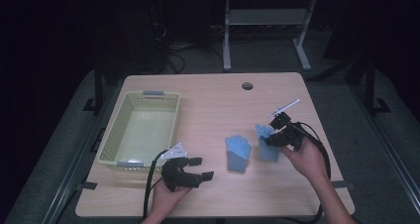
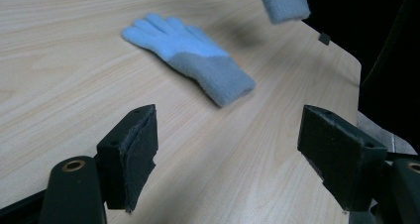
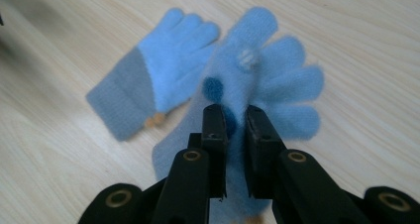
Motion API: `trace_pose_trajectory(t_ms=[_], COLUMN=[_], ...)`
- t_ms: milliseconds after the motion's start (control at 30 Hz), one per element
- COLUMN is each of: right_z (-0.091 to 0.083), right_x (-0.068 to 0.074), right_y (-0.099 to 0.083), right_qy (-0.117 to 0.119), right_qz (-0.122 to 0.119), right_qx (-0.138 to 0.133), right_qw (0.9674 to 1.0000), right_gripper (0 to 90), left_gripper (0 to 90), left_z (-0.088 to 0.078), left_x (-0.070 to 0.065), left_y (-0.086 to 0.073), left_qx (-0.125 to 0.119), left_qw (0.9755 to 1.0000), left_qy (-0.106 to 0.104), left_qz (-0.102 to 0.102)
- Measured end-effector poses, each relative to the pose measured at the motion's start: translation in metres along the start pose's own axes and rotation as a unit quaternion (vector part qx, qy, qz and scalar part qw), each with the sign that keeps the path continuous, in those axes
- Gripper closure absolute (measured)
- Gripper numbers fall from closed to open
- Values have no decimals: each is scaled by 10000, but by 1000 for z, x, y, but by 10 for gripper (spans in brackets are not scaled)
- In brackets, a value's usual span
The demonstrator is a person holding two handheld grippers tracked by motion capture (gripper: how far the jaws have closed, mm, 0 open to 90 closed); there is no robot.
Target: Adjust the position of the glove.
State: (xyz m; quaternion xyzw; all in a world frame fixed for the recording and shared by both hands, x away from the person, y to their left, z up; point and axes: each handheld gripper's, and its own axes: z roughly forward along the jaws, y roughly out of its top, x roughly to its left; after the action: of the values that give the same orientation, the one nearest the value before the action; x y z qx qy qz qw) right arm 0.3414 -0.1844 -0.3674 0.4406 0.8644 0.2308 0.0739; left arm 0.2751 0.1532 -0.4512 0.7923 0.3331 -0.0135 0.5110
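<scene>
1. Nearest, my left tool [image 1: 200,167] rests on the bench [image 1: 208,105], jaws spread and empty, facing the flat glove [image 1: 237,152] for a later pickup.
2. Farther, my right tool [image 3: 233,135] pinches the second glove [image 3: 270,80], lifted off the wood.
3. Beyond, the basket [image 1: 115,149] sits empty, likely their destination.

Basket [image 1: 140,130] left on table [image 1: 213,100], two gloves [image 1: 237,152] right.

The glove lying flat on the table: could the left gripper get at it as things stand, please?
Probably yes: the left gripper is open, holds nothing, and bare table lies between it and the flat glove.
</scene>
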Motion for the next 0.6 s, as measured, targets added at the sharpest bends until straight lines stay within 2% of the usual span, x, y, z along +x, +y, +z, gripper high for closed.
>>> trace_pose_trajectory(t_ms=[467, 600], right_z=[13, 23], right_x=[22, 28], right_y=[16, 19], right_qy=[141, 195], right_qz=[-229, -282], right_qx=[24, 95], right_qw=[9996, 9994], right_gripper=[806, 805], left_gripper=[232, 232], left_z=[1, 0], left_x=[0, 0], left_y=[-1, -1], left_qx=[13, 8], left_qw=[10000, 10000], left_qy=[-11, -10], left_qz=[-11, -8])
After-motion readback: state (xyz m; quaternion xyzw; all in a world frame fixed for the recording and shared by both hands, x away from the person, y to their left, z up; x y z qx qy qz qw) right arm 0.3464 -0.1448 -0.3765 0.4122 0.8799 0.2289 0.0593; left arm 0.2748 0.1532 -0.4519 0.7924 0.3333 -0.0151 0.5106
